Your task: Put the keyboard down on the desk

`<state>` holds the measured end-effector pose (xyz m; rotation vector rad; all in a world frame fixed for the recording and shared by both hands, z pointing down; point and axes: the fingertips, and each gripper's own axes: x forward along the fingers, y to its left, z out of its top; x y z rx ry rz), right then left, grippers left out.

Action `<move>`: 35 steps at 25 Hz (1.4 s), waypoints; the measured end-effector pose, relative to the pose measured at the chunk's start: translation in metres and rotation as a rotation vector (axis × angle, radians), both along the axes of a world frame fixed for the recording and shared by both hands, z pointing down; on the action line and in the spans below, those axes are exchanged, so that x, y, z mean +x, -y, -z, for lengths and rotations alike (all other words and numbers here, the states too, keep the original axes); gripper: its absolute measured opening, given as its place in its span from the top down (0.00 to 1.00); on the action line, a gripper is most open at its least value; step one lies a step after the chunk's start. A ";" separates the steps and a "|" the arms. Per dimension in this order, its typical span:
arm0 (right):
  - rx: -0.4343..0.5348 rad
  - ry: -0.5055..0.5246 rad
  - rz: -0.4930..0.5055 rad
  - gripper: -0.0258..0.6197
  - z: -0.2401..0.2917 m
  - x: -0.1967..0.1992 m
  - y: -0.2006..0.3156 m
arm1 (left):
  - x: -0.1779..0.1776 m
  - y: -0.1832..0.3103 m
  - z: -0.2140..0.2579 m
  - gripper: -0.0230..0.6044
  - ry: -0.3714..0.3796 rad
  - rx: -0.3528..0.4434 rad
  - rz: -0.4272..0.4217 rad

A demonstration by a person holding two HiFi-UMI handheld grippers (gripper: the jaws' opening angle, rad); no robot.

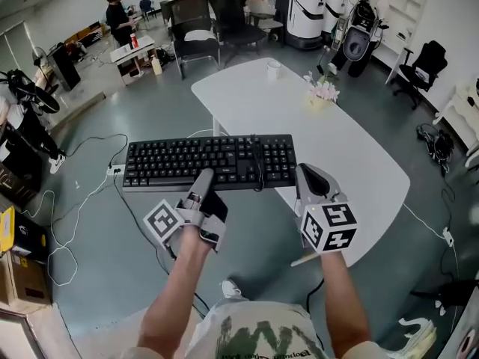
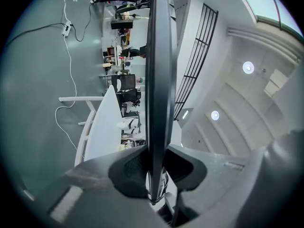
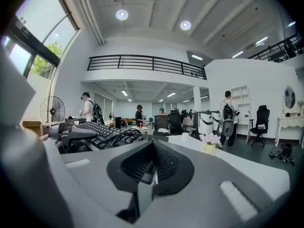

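A grey floor (image 1: 97, 253) is seen under everything, with loose cables trailing across it. A white desk (image 1: 352, 148) with a rounded outline is set at the right of the head view, and it is also seen in the left gripper view (image 2: 104, 127) and the right gripper view (image 3: 223, 158).

The black keyboard (image 1: 209, 163) is held level, keys up, its long side running across the head view. Most of it is carried over the floor to the left of the desk, while its right end is overlapped with the desk's near-left edge. Whether that end is resting on the desktop cannot be told.

The left gripper (image 1: 203, 178) is clamped on the keyboard's near long edge, roughly at the middle. In the left gripper view (image 2: 156, 167) the thin edge of the keyboard (image 2: 159, 56) is seen pinched between both pads.

The right gripper (image 1: 308, 172) is held just beside the keyboard's right end, over the desk's edge. In its own view (image 3: 152, 163) the jaws are pressed together with nothing between them, and the keyboard (image 3: 102, 132) is seen off to the left.

A bundled black cable (image 1: 258, 163) is laid across the keys near the number pad. A small pot of pale flowers (image 1: 323, 92) is placed further back on the desk, and a white cup (image 1: 274, 69) beyond it.
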<state>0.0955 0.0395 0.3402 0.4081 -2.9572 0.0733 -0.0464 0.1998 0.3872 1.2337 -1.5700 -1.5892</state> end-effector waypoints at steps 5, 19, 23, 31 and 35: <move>0.000 -0.014 -0.032 0.96 -0.002 -0.024 -0.010 | -0.027 -0.003 -0.006 0.82 -0.014 -0.008 -0.037; -0.005 -0.008 -0.160 0.96 -0.008 -0.037 0.009 | -0.054 0.034 -0.018 0.82 -0.015 -0.007 -0.166; -0.004 0.006 -0.185 0.96 -0.009 -0.041 0.024 | -0.059 0.054 -0.022 0.82 -0.013 -0.015 -0.195; -0.013 0.021 -0.248 0.96 -0.019 -0.056 0.077 | -0.085 0.111 -0.031 0.82 -0.005 -0.028 -0.247; -0.020 0.017 -0.279 0.96 -0.028 -0.072 0.119 | -0.104 0.157 -0.039 0.82 -0.007 -0.036 -0.280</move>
